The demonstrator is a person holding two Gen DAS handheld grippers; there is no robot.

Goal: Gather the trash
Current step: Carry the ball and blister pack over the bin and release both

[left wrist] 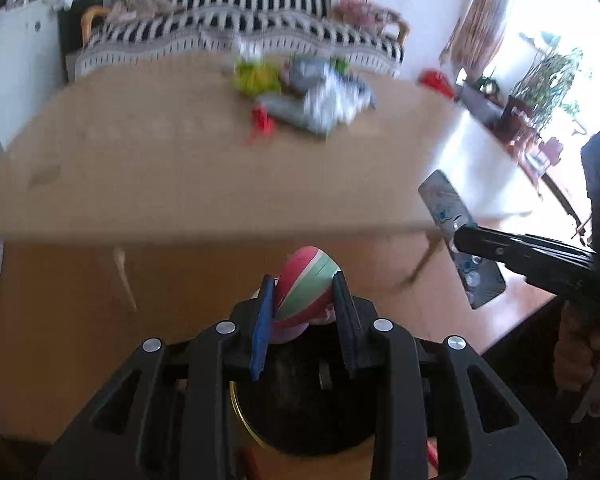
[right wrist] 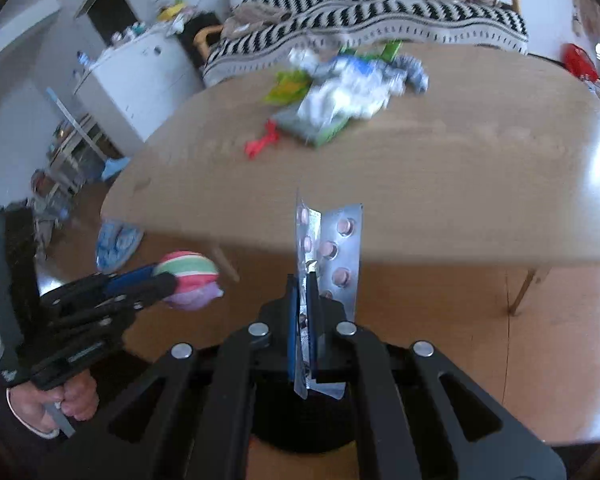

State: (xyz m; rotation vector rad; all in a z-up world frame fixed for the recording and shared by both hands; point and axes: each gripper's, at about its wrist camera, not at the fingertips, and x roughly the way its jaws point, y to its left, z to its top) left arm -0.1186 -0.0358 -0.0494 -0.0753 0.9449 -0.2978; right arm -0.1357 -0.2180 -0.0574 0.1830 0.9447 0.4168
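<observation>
My left gripper is shut on a crumpled wrapper striped pink, green and white, held off the table's near edge above the floor. From the right wrist view the same wrapper sits at the left gripper's tips. My right gripper is shut on silver blister packs of pink pills that stand up between its fingers. In the left wrist view the blister packs stick out of the right gripper at the right. A blurred trash pile lies at the far side of the wooden table.
Below both grippers is a dark round bin opening with a gold rim. A red scrap lies near the pile. A striped sofa stands behind the table, a white cabinet at the left, plants by the bright window.
</observation>
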